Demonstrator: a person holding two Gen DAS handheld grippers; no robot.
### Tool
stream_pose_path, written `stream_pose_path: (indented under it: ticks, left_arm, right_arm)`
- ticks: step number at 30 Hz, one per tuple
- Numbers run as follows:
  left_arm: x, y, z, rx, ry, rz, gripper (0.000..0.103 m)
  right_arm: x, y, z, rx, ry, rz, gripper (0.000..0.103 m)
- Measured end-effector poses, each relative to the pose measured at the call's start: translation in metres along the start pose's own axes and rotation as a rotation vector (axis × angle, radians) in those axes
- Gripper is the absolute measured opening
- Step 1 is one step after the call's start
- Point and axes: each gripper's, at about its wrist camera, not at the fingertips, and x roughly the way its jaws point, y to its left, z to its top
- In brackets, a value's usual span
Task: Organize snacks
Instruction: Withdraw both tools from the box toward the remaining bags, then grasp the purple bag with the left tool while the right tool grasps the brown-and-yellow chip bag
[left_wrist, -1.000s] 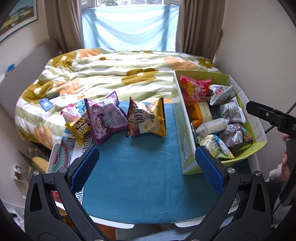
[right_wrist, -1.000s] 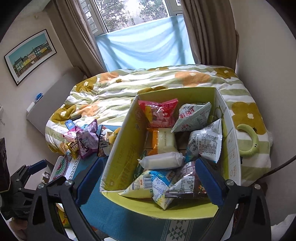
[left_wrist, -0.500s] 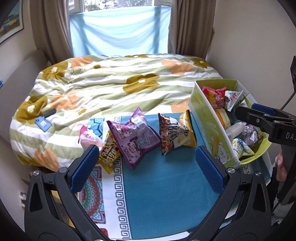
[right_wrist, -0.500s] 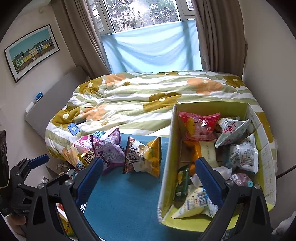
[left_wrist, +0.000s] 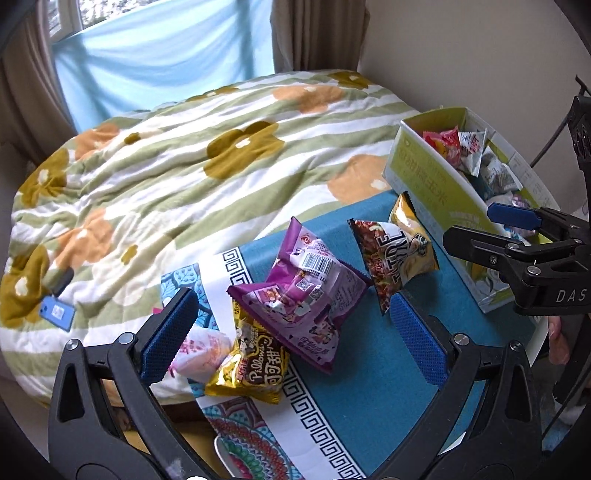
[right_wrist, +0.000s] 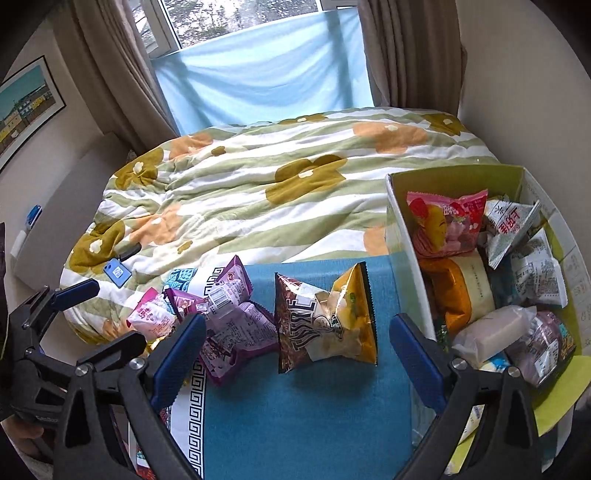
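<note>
Left wrist view: left gripper held wide, gripping nothing, framing purple snack bag at centre, atop gold Pillows bag. Right wrist view: right gripper likewise spread and unloaded, framing brown-and-gold chip bag at centre. Green box, right of frame, found part-filled. Bags judged light, puffy, slippery, crushable; best pinched at crimped seam.

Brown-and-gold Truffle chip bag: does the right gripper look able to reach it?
Probably yes: the right gripper is open, the brown-and-gold chip bag stands between its fingers' line, with nothing in front.
</note>
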Motion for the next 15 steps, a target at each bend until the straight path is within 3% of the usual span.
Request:
stream_pose_path:
  ticks: [5, 15]
  left_arm:
    - [0.043, 0.006, 0.0, 0.091, 0.054, -0.042, 0.102]
    - [0.104, -0.005, 0.002, 0.19, 0.121, -0.081, 0.102]
  right_arm:
    - [0.036, 0.008, -0.003, 0.036, 0.033, -0.069, 0.099]
    - [0.1, 0.001, -0.002, -0.066, 0.067, -0.165, 0.099]
